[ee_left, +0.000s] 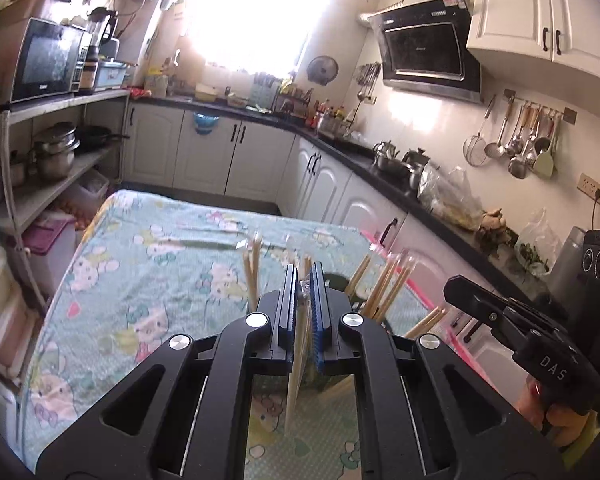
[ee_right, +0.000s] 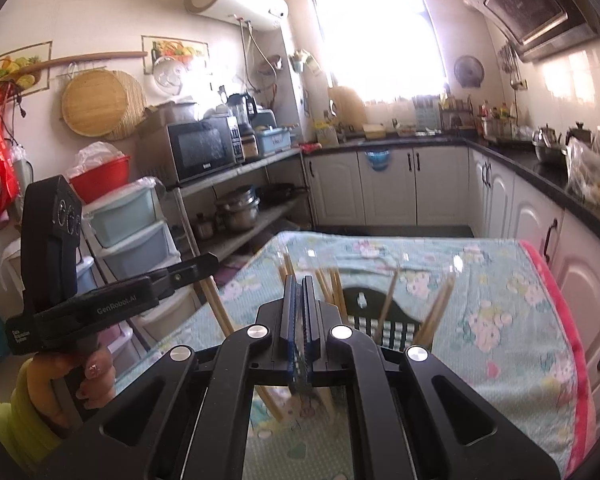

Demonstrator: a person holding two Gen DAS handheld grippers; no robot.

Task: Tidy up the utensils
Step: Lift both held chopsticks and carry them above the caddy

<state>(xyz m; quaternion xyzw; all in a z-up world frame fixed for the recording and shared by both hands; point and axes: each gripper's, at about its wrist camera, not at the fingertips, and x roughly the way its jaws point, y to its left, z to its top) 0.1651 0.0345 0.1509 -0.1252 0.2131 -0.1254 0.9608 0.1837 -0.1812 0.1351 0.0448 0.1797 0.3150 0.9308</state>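
chopsticks [ee_left: 384, 286] crowd both clamped tools.

Pale wooden chopsticks [ee_left: 384, 292] look matt, the desk's printed cloth [ee_left: 160, 280] soft and woven, the black plastic holder [ee_right: 364, 312] faintly glossy.

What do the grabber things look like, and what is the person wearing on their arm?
Both grabbers are black plastic with silver round bolts and blue ridged pads on the fingers. The left gripper shows white "GenRobot.AI" lettering on its side in the right wrist view; the right gripper shows "DAS". The hand has a yellow-green sleeve and decorated nails.
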